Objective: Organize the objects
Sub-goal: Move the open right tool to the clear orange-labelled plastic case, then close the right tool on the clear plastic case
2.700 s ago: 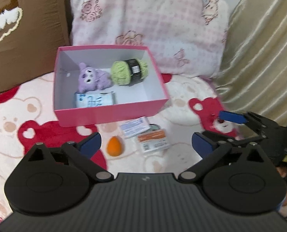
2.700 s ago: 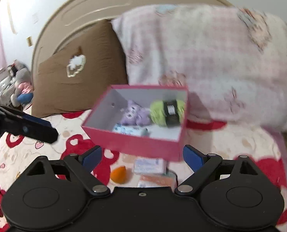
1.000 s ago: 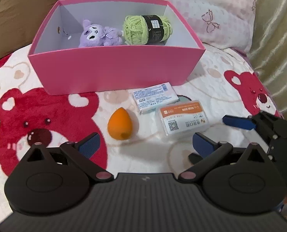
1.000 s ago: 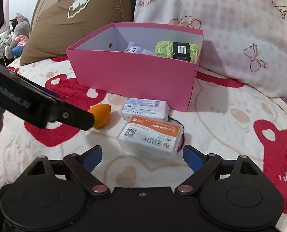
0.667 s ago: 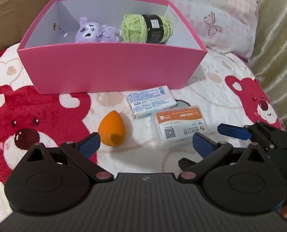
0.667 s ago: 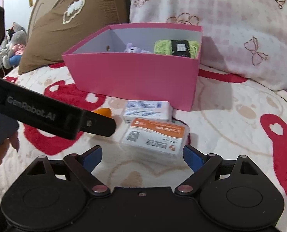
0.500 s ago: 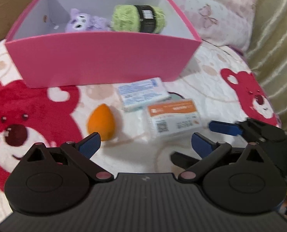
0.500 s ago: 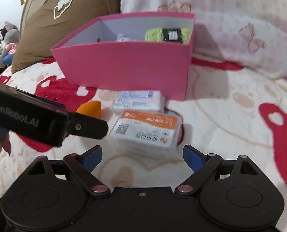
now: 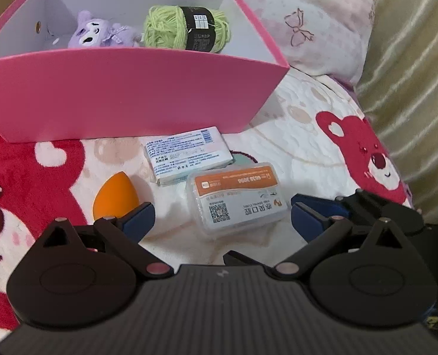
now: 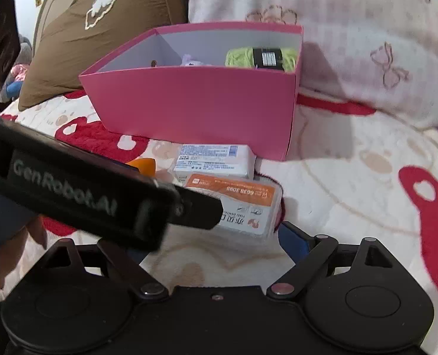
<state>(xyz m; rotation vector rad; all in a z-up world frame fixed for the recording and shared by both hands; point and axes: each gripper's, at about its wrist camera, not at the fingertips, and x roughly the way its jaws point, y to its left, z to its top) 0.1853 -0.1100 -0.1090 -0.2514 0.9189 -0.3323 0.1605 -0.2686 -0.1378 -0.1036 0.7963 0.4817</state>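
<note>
A pink box (image 9: 124,94) (image 10: 195,109) on the bed holds a purple plush (image 9: 93,33) and a green yarn ball (image 9: 186,29) (image 10: 260,56). In front of it lie a white tissue pack (image 9: 186,155) (image 10: 214,161), a clear case with an orange label (image 9: 238,196) (image 10: 242,204) and an orange sponge (image 9: 117,198) (image 10: 142,166). My left gripper (image 9: 222,219) is open, low, with the case between its fingers. My right gripper (image 10: 213,242) is open just before the case; its left finger is hidden behind the left gripper's arm (image 10: 80,195).
The bed has a white blanket with red bears (image 9: 366,153). A pink checked pillow (image 10: 352,29) and a brown pillow (image 10: 95,29) stand behind the box. A shiny beige curtain (image 9: 411,59) hangs at the right.
Both grippers have come down and forward toward the orange-label case. The left gripper has shifted right so the case now lies between its fingers. Both stay open.
</note>
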